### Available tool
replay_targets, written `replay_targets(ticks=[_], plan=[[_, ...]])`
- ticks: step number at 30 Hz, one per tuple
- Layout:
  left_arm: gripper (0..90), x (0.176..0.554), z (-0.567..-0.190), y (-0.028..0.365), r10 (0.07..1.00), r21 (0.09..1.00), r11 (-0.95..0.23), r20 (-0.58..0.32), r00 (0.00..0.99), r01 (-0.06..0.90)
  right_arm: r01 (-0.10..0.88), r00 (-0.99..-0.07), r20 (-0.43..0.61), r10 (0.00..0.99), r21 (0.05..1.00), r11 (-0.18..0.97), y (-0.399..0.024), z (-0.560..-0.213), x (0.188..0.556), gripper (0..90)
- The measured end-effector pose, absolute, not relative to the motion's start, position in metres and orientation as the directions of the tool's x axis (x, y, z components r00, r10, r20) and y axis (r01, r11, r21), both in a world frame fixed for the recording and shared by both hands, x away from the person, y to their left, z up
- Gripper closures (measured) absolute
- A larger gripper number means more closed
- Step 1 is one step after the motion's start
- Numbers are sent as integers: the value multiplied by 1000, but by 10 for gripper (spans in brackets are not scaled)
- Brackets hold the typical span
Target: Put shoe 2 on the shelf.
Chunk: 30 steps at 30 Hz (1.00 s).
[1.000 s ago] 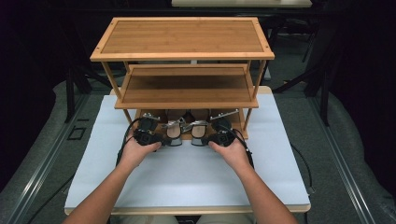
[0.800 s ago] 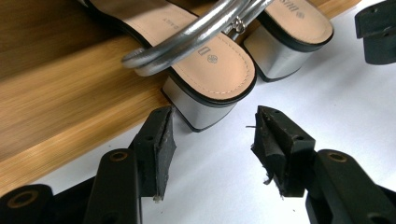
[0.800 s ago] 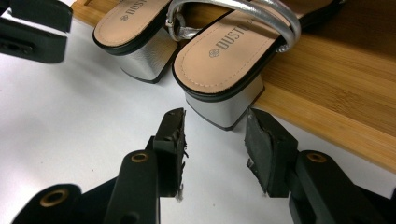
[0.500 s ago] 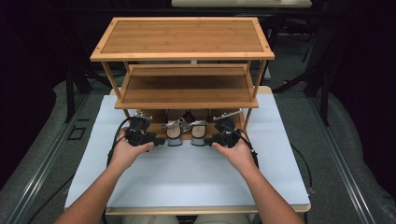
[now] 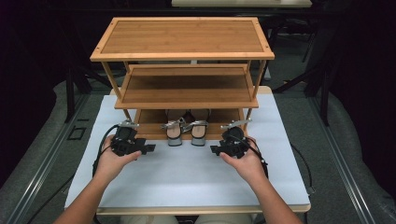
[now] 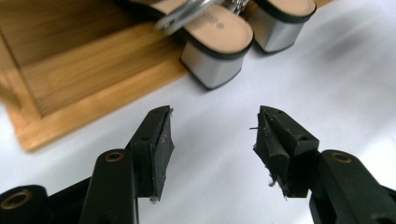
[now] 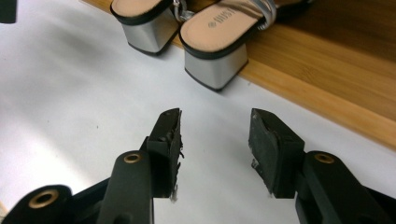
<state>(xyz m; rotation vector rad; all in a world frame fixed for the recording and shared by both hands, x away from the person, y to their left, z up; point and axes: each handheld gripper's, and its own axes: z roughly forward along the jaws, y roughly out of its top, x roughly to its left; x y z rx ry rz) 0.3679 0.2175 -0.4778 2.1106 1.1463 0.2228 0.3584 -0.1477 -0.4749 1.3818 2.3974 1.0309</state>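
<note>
White-covered table bears three-tier bamboo shoe rack; silver block-heel sandals sit paired on bottom shelf, likely done; left tongs and right tongs wide, empty.

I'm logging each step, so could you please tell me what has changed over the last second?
Both hands drew back and apart: the left gripper and right gripper left the sandals, jaws open and empty. The sandals stayed on the rack's bottom shelf, heels over its front edge.

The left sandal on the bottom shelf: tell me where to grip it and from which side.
Grip the left sandal by its silver block heel, coming from the front with the open left gripper. The heel overhangs the shelf edge, its flat sides exposed.
</note>
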Motion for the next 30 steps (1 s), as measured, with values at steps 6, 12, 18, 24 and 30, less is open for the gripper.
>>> replay_targets(ticks=[6, 12, 18, 24, 30], plan=[[452, 352, -481, 237, 801, 667, -332, -173, 573, 667, 684, -498, 134, 857, 667, 293, -165, -479, 340, 535], [413, 337, -489, 253, 825, 669, -324, -146, 546, 669, 690, -484, 182, 856, 681, 246, -184, -486, 326, 535], [421, 327, -503, 266, 833, 680, -292, -165, 529, 673, 693, -448, 197, 872, 692, 200, -199, -495, 309, 532], [450, 323, -519, 271, 845, 693, -266, -166, 508, 670, 686, -401, 182, 898, 709, 163, -208, -508, 300, 531], [456, 324, -535, 272, 847, 678, -267, -174, 503, 685, 691, -404, 179, 897, 702, 171, -212, -525, 298, 516]])
